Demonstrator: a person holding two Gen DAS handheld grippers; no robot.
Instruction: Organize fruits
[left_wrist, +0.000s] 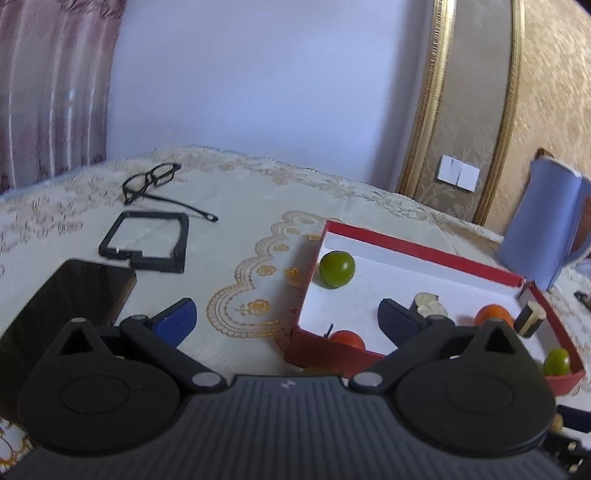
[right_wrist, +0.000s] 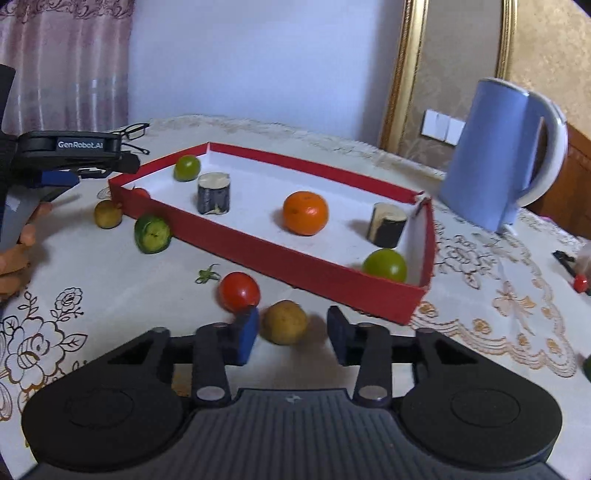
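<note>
A red box with a white floor holds an orange, two green fruits, two dark cut cylinders and a small red tomato in its left corner. On the cloth in front lie a red tomato, a halved green fruit and two yellow-brown fruits. The nearer yellow-brown fruit sits between the tips of my right gripper. Its left pad is against the fruit, and a gap shows on the right. My left gripper stands wide open over the box's near left corner, holding nothing.
A blue kettle stands behind the box's right end. Left of the box lie glasses, a black frame and a dark phone. A loose green stem lies near the red tomato. A hand holds the left gripper.
</note>
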